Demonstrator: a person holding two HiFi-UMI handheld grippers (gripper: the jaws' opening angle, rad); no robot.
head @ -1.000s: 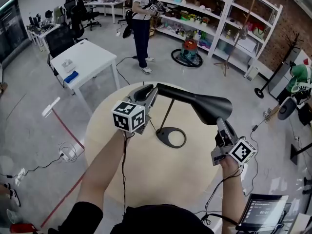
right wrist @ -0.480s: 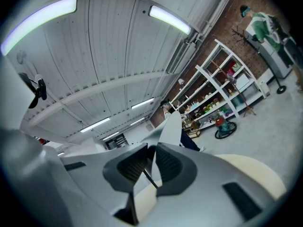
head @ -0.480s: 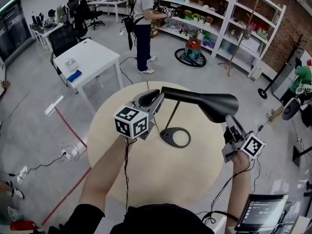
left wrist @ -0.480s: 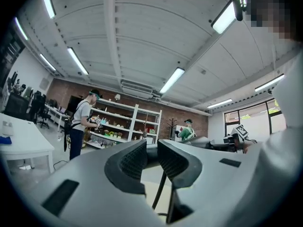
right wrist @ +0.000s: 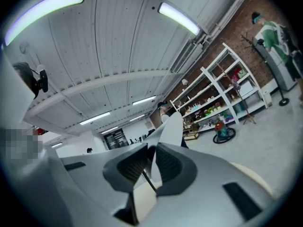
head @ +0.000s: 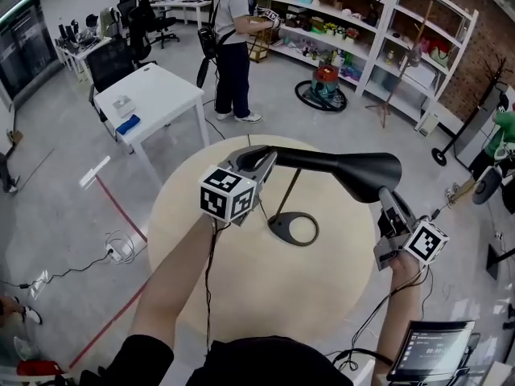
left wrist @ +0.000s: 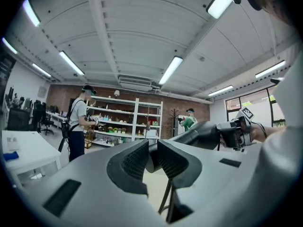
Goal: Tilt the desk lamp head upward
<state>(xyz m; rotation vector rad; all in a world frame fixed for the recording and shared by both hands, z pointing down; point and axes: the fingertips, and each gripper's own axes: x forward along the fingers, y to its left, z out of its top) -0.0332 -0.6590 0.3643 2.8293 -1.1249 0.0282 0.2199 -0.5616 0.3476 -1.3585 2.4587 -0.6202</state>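
Observation:
A black desk lamp stands on a round beige table (head: 241, 296), its ring base (head: 294, 228) under a thin slanted stem (head: 283, 190). The long arm runs level to the cone-shaped lamp head (head: 362, 170) at the right. My left gripper (head: 261, 158) is shut on the arm's rear end; in the left gripper view the dark arm (left wrist: 150, 156) sits between the ribbed pads, with the lamp head (left wrist: 203, 134) beyond. My right gripper (head: 385, 195) is shut on the head's lower rim; in the right gripper view the pale shade (right wrist: 170, 129) rises from the jaws of the right gripper (right wrist: 152, 163).
A white desk (head: 153, 95) stands on the floor beyond the table at the left. A person (head: 229, 22) works at white shelves (head: 362, 30) at the back. Cables (head: 113, 248) lie on the floor at the left. A screen (head: 434, 348) sits low at the right.
The right gripper has risen a little with the lamp head still in its grip. The left gripper has kept its hold on the arm's end. The person at the back has stepped nearer the shelves.

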